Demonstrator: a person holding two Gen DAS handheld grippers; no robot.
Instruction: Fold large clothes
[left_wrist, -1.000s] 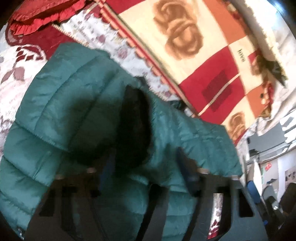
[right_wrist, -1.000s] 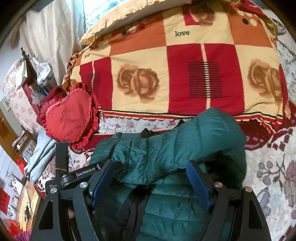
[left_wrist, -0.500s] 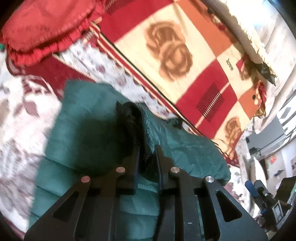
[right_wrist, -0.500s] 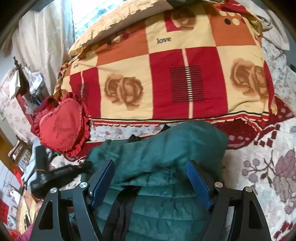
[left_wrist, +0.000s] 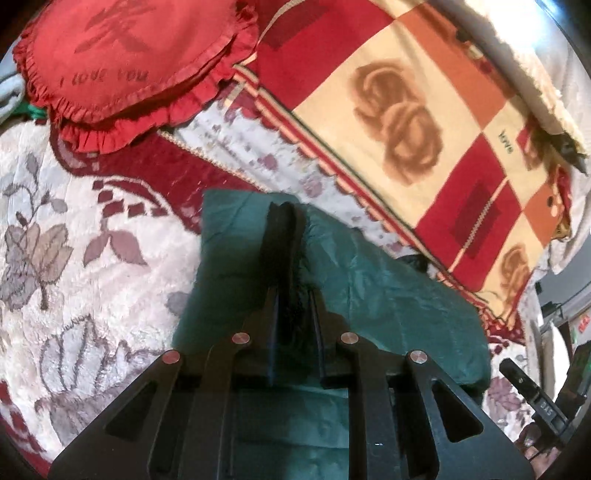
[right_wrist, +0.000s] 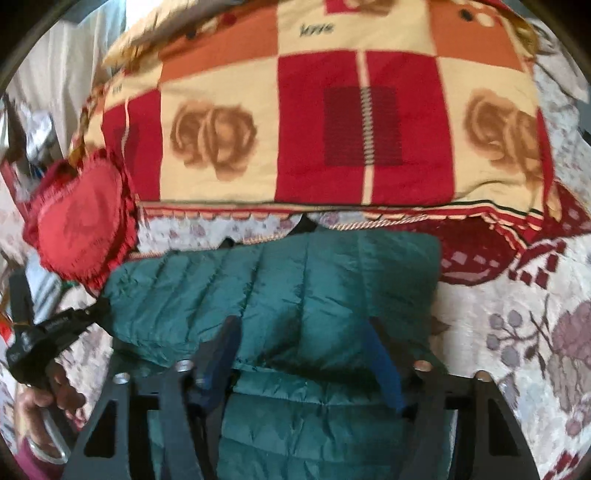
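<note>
Green puffer jacket (right_wrist: 295, 295) on floral bedspread (left_wrist: 92, 258), heart cushion (left_wrist: 129, 62) nearby, left hand-held gripper (left_wrist: 291, 295) pinching jacket, right hand-held gripper (right_wrist: 303, 354) spread.

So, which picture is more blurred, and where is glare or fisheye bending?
Right wrist view: more blurred, quilt and heart pillow smeared. Left wrist view: sharper, pillow lettering partly readable, glare washes out the top right corner. Both views: dark round border, quilt edges bend, jacket colour dull.
</note>
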